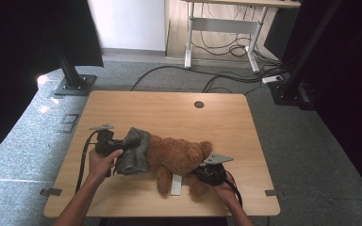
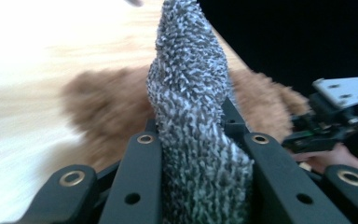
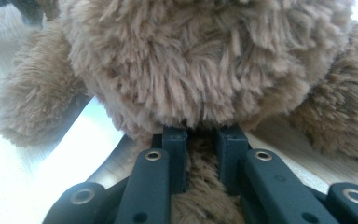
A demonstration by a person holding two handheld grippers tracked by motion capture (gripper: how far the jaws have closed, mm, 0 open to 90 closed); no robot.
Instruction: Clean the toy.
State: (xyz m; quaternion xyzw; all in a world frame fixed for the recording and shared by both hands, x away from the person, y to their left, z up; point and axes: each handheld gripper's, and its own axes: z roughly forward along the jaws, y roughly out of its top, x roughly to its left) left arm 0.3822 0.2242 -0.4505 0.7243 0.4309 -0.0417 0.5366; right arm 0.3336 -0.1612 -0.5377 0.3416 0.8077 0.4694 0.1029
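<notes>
Brown plush bear (image 1: 179, 157) lies on the counter (image 1: 169, 113), a grey knit garment (image 1: 134, 150) bunched over the end nearest the left gripper (image 1: 109, 143). In the left gripper view, a fold of that garment (image 2: 191, 116) rises between the jaws, which are pinched on it; the bear (image 2: 107, 107) sits just beyond, blurred. Right gripper (image 1: 206, 170) is at the bear's other end, jaws pressed together on a tuft of fur (image 3: 204, 186), the bear's body (image 3: 205, 65) directly ahead and above. A white tag (image 1: 176, 184) lies by the bear's leg, just left of the right gripper. Step in hand, by my reading: working the garment along the bear, one gripper anchoring, the other tugging; whether on or off I cannot tell. Next move calls for a firm hold at the right while the left draws the knit steadily, watching that the fabric doesn't slip free or drag the bear sideways.
</notes>
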